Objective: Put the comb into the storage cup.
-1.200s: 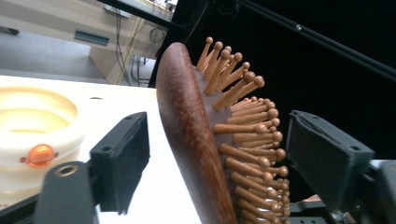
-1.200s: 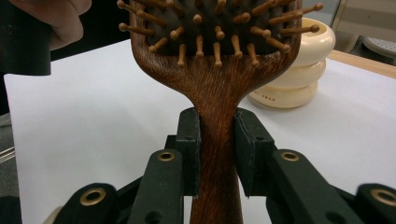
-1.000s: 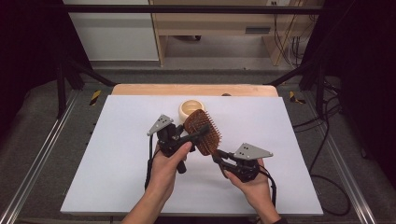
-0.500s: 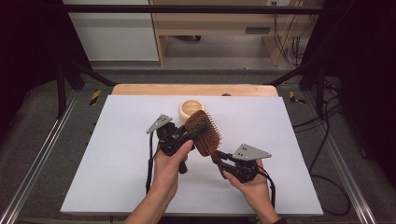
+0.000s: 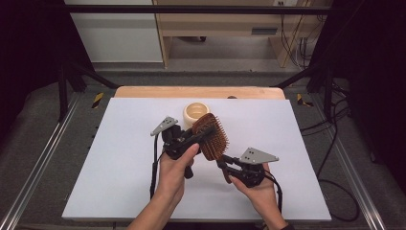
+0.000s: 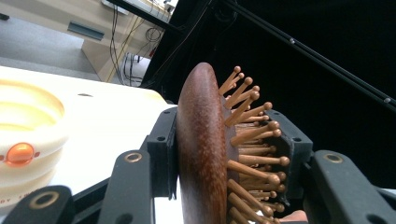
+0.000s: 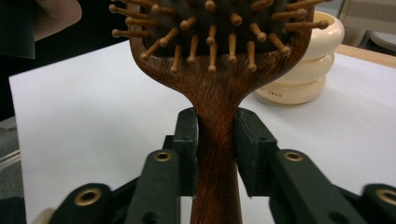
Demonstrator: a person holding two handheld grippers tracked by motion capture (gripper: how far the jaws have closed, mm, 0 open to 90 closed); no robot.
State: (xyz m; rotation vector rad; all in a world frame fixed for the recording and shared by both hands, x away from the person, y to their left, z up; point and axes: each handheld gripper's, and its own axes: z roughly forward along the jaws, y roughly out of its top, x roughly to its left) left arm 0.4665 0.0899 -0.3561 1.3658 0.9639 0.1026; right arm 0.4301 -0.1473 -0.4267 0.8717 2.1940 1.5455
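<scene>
Above the white table (image 5: 119,158), right gripper (image 5: 224,168) pinching hairbrush (image 5: 210,136) handle, left gripper (image 5: 195,135) just closed onto its head.

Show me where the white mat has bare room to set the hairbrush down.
The white mat is bare along its left side and again on its right, up to both edges. Crowded: the middle, where the hairbrush is held between the left gripper and right gripper, with the cream ring-shaped pot behind.

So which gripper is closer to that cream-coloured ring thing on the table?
The left. The left gripper grips the hairbrush by its head, just in front of the cream ring. The right gripper clamps the brush's handle, nearer the person.
</scene>
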